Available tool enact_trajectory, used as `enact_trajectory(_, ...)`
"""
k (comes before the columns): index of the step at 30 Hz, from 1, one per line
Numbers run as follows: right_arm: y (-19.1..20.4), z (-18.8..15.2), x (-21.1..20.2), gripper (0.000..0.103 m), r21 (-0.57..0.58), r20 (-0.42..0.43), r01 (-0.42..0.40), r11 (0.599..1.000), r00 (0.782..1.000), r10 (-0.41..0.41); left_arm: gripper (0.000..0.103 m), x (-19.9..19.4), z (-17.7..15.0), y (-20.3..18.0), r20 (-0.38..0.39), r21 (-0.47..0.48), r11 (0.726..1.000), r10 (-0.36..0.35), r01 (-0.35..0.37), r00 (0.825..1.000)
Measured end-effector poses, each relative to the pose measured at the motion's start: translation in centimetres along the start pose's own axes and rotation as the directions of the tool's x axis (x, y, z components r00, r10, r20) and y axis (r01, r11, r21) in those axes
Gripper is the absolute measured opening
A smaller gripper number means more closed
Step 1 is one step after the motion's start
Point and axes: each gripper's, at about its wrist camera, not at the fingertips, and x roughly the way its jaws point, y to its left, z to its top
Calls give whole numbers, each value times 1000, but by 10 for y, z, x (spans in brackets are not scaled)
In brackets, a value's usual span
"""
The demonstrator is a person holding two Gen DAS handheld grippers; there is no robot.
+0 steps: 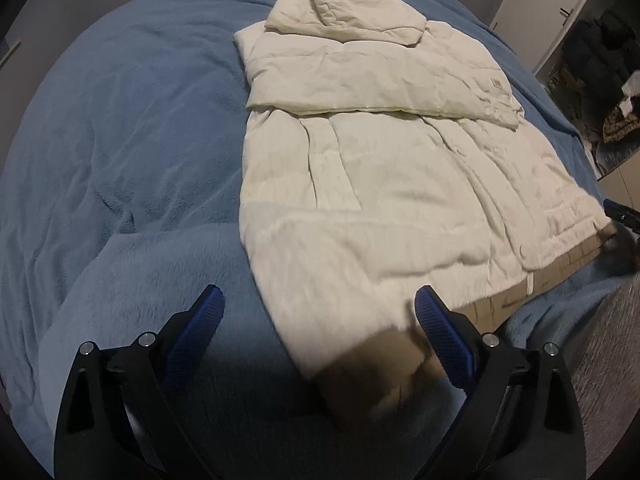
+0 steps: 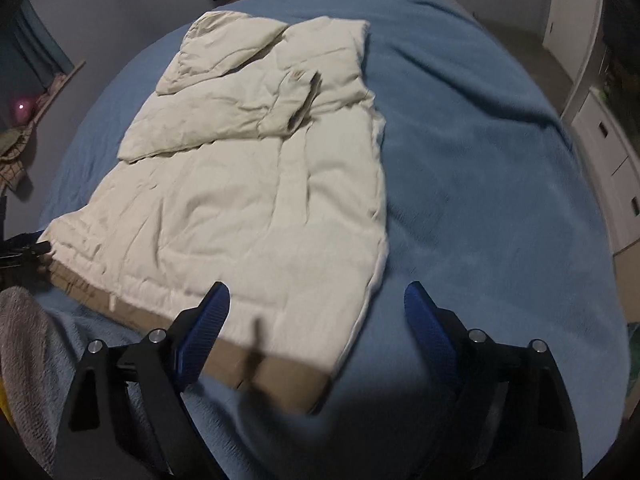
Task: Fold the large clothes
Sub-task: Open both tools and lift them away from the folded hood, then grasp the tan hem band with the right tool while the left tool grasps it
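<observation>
Left tool (image 1: 320, 308): blue ribbed pads spread wide, nothing between them. In the left wrist view its right-hand pad sits just over the tan hem band (image 1: 500, 300) at lower centre of frame; contact can't be told through the blur. Right tool (image 2: 318, 304): also wide apart and empty, with its left-hand pad over the hem at lower centre of the right wrist view and the jacket's side edge falling in the gap.

The cream quilted puffer jacket (image 1: 380, 168) lies flat on the blue fleece bed cover (image 1: 120, 140), hood (image 1: 352, 0) at the top of frame, sleeves folded across the chest, hem nearest both tools.

Judgement: the step is grabbing the two hem corners to fold the bottom half up toward the hood.

How to do it well:
- Drop each tool onto its own corner, one pad under the hem and one on top, so all padded layers get clamped, not just the top shell.
- Don't pinch the fleece cover along with it.
- Close both before lifting.
- Lift level and together, carry the hem up to the sleeve line, and keep the side edges aligned.
- Puffy fill springs back; press down after laying.
</observation>
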Motion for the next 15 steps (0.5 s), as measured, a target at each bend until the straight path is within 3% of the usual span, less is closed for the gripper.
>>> enact_trajectory(4,14,-18,6,77,-42,-62,-9,999,998,7,89,-8,-10,-3,16,14,1000,-4,3,1000)
enact_trajectory(10,19,-20,17,76,-24,-69,-7,1000,998,5,89,-7,-11,-6,26,27,999,-46,45,999)
enact_trajectory(14,21,-7,33,71,-22,-74,6,1000,997,-8,67,10,0,-9,4,45,997,-56,56,998)
enact_trajectory(15,22,-5,34,58,-29,-67,16,999,998,-18,59,12,1,-10,7,59,997,-48,48,999)
